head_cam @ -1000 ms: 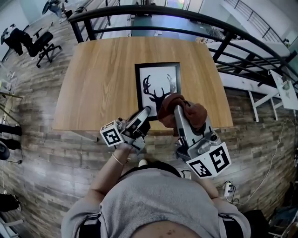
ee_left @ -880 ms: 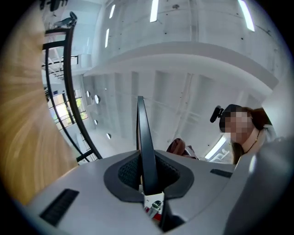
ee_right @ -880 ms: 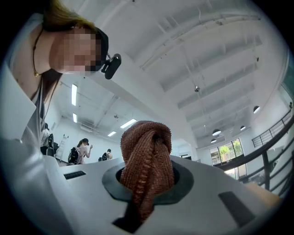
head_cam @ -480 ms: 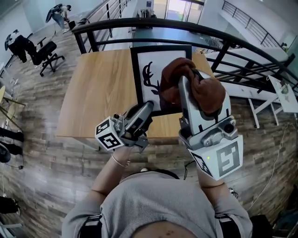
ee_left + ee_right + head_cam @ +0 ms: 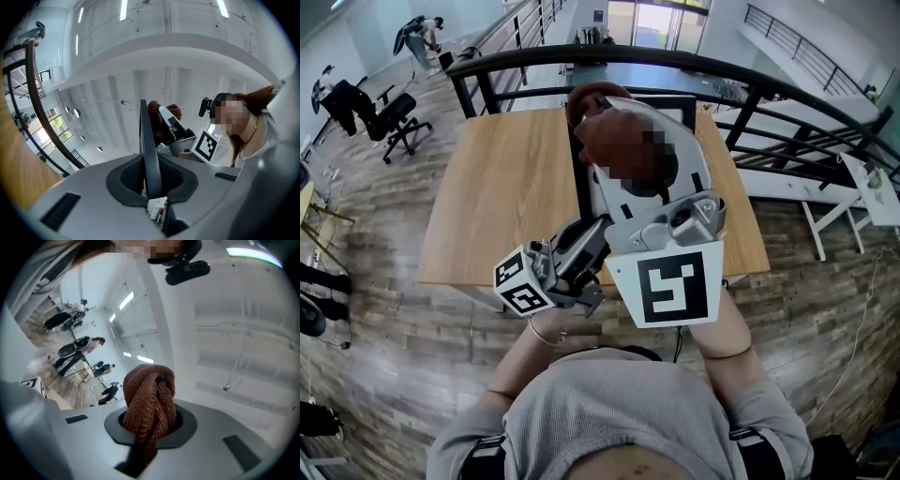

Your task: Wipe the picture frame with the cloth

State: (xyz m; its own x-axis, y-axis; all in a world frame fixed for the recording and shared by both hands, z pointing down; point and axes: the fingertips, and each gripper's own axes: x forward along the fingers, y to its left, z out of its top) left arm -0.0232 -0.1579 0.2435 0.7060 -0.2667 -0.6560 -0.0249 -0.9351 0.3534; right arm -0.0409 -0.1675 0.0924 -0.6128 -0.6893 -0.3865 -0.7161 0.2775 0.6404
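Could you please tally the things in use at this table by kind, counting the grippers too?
Picture frame: 1
Brown cloth: 1
Grippers: 2 (left gripper, right gripper)
Wooden table: 1
Total: 5

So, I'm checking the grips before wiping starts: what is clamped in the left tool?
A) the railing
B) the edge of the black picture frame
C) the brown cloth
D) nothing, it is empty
B: the left gripper view shows the thin black edge of the picture frame pinched in the left tool, while the cloth is bunched in the right tool.
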